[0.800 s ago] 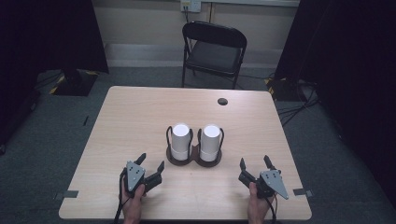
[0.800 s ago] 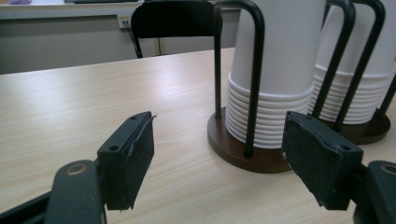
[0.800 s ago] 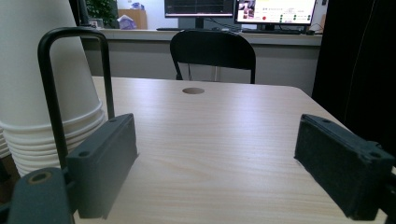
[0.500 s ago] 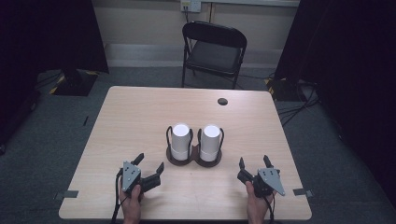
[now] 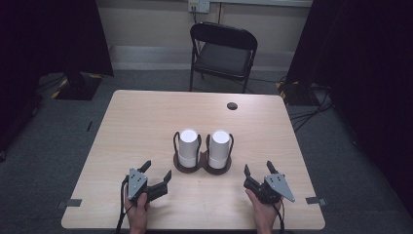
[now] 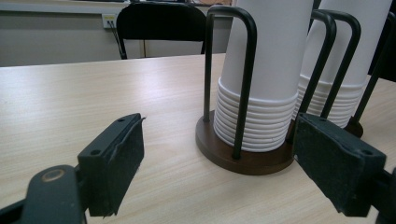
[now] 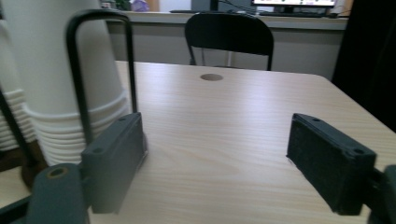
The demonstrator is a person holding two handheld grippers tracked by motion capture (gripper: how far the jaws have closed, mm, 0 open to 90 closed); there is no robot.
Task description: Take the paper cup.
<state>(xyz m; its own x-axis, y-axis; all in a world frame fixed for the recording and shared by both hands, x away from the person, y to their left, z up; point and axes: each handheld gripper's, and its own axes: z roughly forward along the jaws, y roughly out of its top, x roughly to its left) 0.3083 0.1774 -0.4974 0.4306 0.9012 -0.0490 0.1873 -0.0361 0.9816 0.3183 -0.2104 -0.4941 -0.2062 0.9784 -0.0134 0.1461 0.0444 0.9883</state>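
Note:
Two upside-down stacks of white paper cups, the left stack (image 5: 188,145) and the right stack (image 5: 219,146), stand in a brown wooden holder (image 5: 202,168) with black wire loops at the table's middle. My left gripper (image 5: 157,170) rests near the front edge, left of the holder, open and holding nothing. In the left gripper view the left stack (image 6: 261,79) rises close ahead between the spread pads (image 6: 114,163). My right gripper (image 5: 257,167) lies right of the holder, open and holding nothing. In the right gripper view a cup stack (image 7: 56,88) stands just beyond its left pad (image 7: 116,156).
The light wooden table (image 5: 141,126) has a round cable hole (image 5: 232,106) at the back right. A black folding chair (image 5: 221,53) stands behind the table. Dark curtains hang on both sides, and cables lie on the floor to the right.
Both hands have shifted only slightly; the right gripper has edged a little to the left. Both pairs of jaws stay open.

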